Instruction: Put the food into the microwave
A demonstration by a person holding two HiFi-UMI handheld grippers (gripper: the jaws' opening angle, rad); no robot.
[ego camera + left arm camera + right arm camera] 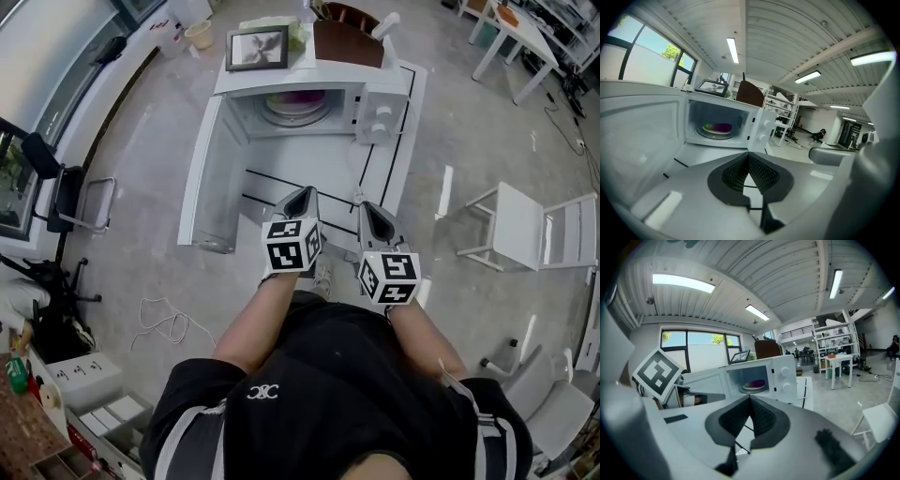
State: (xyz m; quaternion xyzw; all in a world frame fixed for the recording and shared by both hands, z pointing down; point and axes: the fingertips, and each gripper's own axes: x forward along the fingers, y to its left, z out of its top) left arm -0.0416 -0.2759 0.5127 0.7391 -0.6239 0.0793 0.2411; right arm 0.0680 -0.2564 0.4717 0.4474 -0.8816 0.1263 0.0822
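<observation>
A white microwave (375, 103) stands on a white table (398, 169), and its door (211, 173) hangs open to the left. Inside, on the turntable, lies a plate with purple food (298, 100), also seen as the plate (717, 128) in the left gripper view and the plate (754, 384) in the right gripper view. My left gripper (302, 195) and right gripper (371, 210) hover side by side over the table's near edge, well back from the microwave. The jaws of both meet at their tips with nothing between them; left gripper (749, 157), right gripper (750, 399).
A framed picture (257, 48) and a brown board (348, 43) lie on top of the microwave. A white chair (534, 234) stands to the right, a black chair (56, 187) to the left. A loose cable (164, 323) lies on the floor at the left.
</observation>
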